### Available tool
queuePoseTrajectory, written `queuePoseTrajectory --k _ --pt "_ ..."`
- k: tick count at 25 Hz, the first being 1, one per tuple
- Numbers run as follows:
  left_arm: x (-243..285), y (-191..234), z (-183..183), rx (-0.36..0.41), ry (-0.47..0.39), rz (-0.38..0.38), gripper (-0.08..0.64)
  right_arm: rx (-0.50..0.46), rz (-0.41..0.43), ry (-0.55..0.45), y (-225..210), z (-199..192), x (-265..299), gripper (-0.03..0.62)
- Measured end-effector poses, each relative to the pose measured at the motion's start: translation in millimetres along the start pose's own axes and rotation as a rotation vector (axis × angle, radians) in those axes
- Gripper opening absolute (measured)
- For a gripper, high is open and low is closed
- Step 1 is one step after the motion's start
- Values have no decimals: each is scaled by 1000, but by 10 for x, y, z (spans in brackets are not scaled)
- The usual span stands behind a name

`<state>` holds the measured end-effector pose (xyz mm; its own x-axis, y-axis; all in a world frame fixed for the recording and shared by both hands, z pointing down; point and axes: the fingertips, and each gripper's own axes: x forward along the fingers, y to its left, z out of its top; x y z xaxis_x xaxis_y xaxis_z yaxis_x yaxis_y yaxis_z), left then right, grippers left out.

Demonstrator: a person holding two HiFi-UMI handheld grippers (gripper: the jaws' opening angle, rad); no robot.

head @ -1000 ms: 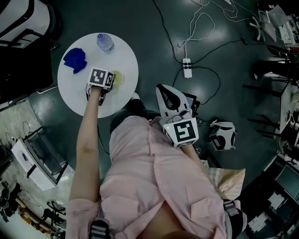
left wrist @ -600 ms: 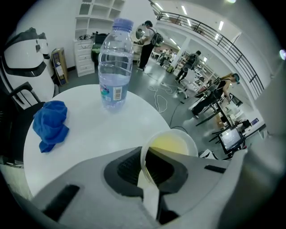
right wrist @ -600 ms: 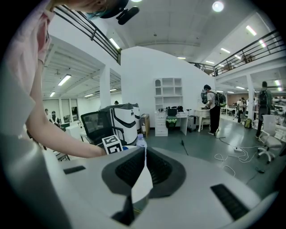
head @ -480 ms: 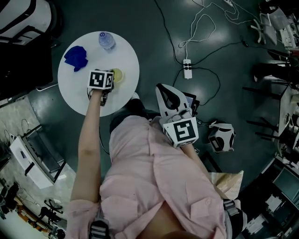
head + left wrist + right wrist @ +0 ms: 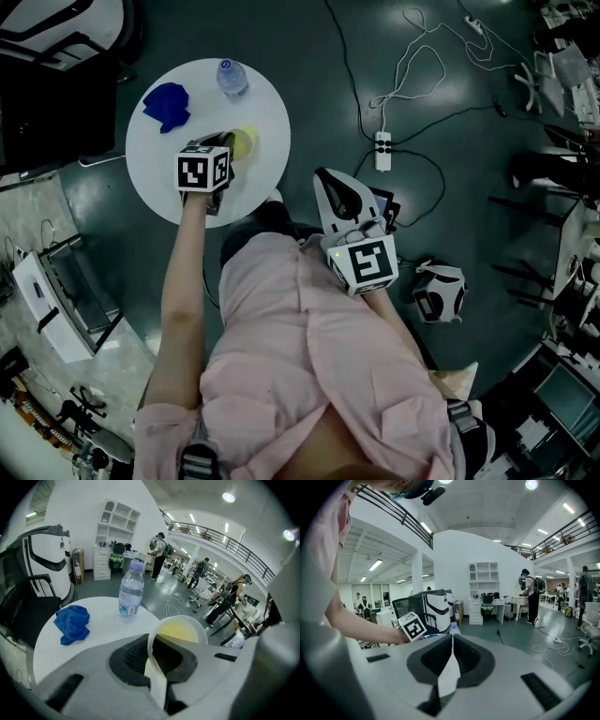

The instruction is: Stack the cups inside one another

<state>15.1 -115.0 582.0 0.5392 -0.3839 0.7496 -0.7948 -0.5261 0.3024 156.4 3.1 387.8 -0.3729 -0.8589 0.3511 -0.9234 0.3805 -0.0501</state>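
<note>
The left gripper (image 5: 152, 654) clamps a pale yellow cup's (image 5: 182, 631) wall over a round white table (image 5: 96, 615), blue cloth (image 5: 72, 623) left, water bottle (image 5: 131, 590) beyond; the right gripper (image 5: 451, 660), jaws together, hangs well apart.

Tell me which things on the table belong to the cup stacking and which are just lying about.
In the job: cup, pinched at its rim by the left gripper.
Lying about: blue cloth; water bottle.
</note>
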Motion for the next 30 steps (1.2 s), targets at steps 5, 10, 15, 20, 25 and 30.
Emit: queuePoseTrajectory --k 5,10,15,20,25,30 --pt "-348 -62 210 -8 -163 41 31 -22 49 -5 100 18 58 32" --pt "-845 -107 451 -60 -365 58 32 -44 86 -8 229 57 120 32" --pt "-1313 -154 608 -54 -520 119 31 -40 121 -21 275 66 150 32" --pt "-1738 -233 624 -19 -631 192 32 -39 191 -5 399 53 237 32" --pt "-2194 -187 570 -24 -740 284 31 -52 245 0 544 57 312 32" --pt "-2668 -123 503 -16 -843 376 32 -65 273 9 654 53 388 32"
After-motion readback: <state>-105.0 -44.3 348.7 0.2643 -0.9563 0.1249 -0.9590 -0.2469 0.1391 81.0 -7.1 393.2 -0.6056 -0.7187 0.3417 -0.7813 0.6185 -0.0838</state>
